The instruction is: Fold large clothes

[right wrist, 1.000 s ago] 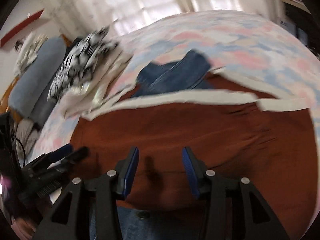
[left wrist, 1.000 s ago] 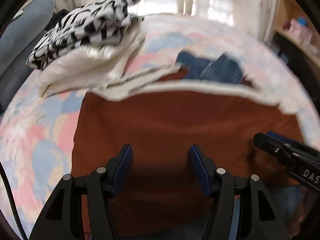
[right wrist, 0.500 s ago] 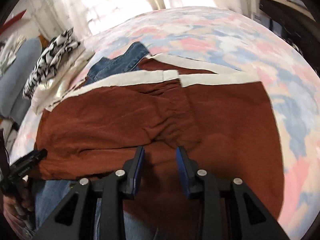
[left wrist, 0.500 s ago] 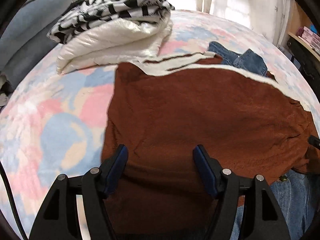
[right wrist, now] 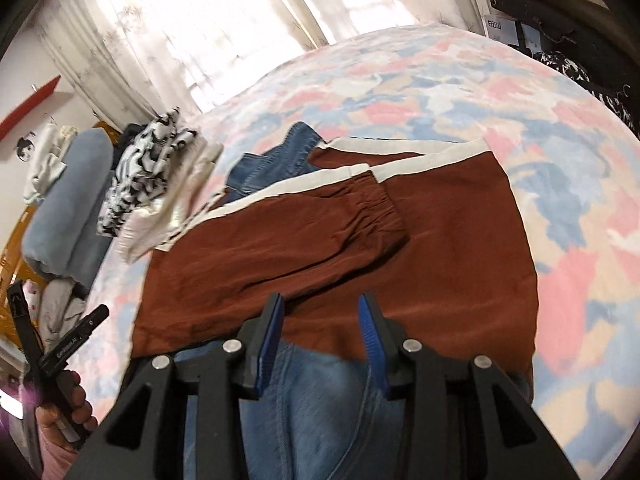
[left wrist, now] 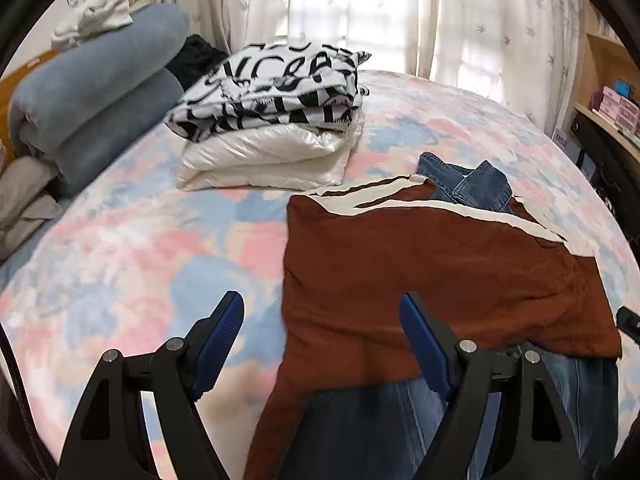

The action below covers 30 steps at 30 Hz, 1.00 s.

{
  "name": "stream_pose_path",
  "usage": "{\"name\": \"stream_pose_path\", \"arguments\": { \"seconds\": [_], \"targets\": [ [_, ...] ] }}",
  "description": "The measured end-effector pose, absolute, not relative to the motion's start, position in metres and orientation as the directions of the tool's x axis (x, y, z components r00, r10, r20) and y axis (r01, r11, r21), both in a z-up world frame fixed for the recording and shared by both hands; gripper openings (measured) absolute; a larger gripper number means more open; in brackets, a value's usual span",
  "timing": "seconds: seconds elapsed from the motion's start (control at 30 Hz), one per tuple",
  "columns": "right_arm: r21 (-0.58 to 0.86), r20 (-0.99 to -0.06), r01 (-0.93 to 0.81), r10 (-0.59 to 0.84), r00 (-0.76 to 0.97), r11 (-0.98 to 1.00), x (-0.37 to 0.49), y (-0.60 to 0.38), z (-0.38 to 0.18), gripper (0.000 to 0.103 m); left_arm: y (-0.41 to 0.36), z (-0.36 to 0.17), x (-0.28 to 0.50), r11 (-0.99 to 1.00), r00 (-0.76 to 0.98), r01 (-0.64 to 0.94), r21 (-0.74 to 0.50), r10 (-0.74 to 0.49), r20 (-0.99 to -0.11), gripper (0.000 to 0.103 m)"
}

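A rust-brown garment (left wrist: pixel 420 264) with white stripes lies folded flat on the bed, on top of blue denim (left wrist: pixel 468 184) that sticks out at its far and near edges. In the right wrist view a brown sleeve (right wrist: pixel 320 232) is laid across its body. My left gripper (left wrist: pixel 320 312) hovers over the garment's near left edge, its jaws opening wide with nothing gripped. My right gripper (right wrist: pixel 320 312) hangs above the near hem and the denim (right wrist: pixel 320 392); its jaws are narrower, opening, and hold nothing. A hand (right wrist: pixel 68 400) carries the left gripper (right wrist: pixel 60 344).
A stack of folded clothes (left wrist: pixel 272 120), black-and-white print over white padding, sits beyond the garment. Rolled blue bedding (left wrist: pixel 100 92) lies at the far left. The flowered bedspread (left wrist: pixel 120 260) spreads left. Curtains hang behind, and a shelf (left wrist: pixel 608 100) stands at the right.
Both grippers have drawn back and risen from the brown garment. The left one has shifted left and its jaws stand wider. The garment now lies still and folded.
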State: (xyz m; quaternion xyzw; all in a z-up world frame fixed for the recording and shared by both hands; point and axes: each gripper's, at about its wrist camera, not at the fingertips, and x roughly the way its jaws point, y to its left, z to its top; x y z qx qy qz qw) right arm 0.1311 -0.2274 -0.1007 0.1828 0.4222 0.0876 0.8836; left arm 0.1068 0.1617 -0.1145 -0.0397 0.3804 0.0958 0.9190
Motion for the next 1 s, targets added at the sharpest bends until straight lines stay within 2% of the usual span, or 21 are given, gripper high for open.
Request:
{"name": "stream_pose_path", "arguments": {
  "seconds": [0.1, 0.3, 0.43, 0.5, 0.57, 1.0],
  "targets": [
    [0.403, -0.7, -0.013, 0.317, 0.64, 0.915, 0.112, -0.225, -0.09, 0.044, 0.158, -0.103, 0.085, 0.98, 0.703, -0.2, 0.006, 0.147, -0.696, 0.079],
    [0.416, -0.671, -0.032, 0.331, 0.663, 0.909, 0.081, -0.224, -0.07, 0.046, 0.157, -0.084, 0.045, 0.977, 0.71, -0.213, 0.008, 0.16, -0.686, 0.079],
    [0.431, -0.637, -0.058, 0.349, 0.687, 0.9, 0.056, -0.225, -0.053, 0.047, 0.159, -0.078, 0.019, 0.973, 0.705, -0.232, 0.0, 0.169, -0.689, 0.085],
    [0.43, -0.626, -0.069, 0.352, 0.696, 0.9, 0.045, -0.226, -0.048, 0.054, 0.159, -0.078, 0.005, 0.972, 0.702, -0.233, -0.002, 0.167, -0.693, 0.085],
    [0.422, -0.611, -0.079, 0.347, 0.712, 0.903, 0.03, -0.227, -0.04, 0.056, 0.159, -0.078, -0.006, 0.973, 0.699, -0.229, -0.002, 0.163, -0.696, 0.085],
    [0.425, -0.58, -0.1, 0.356, 0.732, 0.9, -0.024, -0.237, -0.034, 0.056, 0.157, -0.078, -0.057, 0.973, 0.694, -0.228, -0.017, 0.151, -0.704, 0.085]
  ]
}}
